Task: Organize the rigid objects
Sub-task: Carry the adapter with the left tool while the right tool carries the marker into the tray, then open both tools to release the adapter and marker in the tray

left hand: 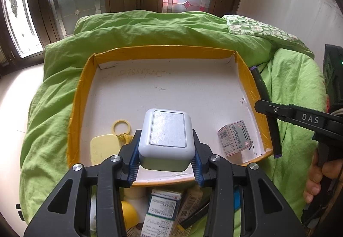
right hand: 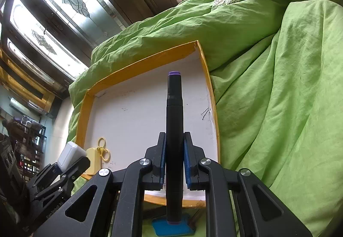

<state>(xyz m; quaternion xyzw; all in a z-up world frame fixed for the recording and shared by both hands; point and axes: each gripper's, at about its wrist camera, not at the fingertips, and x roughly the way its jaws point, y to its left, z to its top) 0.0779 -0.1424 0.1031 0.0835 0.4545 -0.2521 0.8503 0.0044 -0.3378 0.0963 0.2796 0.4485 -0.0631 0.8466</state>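
A shallow white tray with a yellow rim lies on a green blanket. My left gripper is shut on a white square case and holds it over the tray's near edge; the case also shows in the right wrist view. My right gripper is shut on a black marker with purple ends, upright over the tray's right side. In the left wrist view the marker hangs by the tray's right rim. A yellow tag with a key ring and a small medicine box lie in the tray.
Several medicine boxes, a yellow round object and other loose items lie below the tray's near edge. A blue object lies under the marker. The green blanket rises to the right; windows stand behind.
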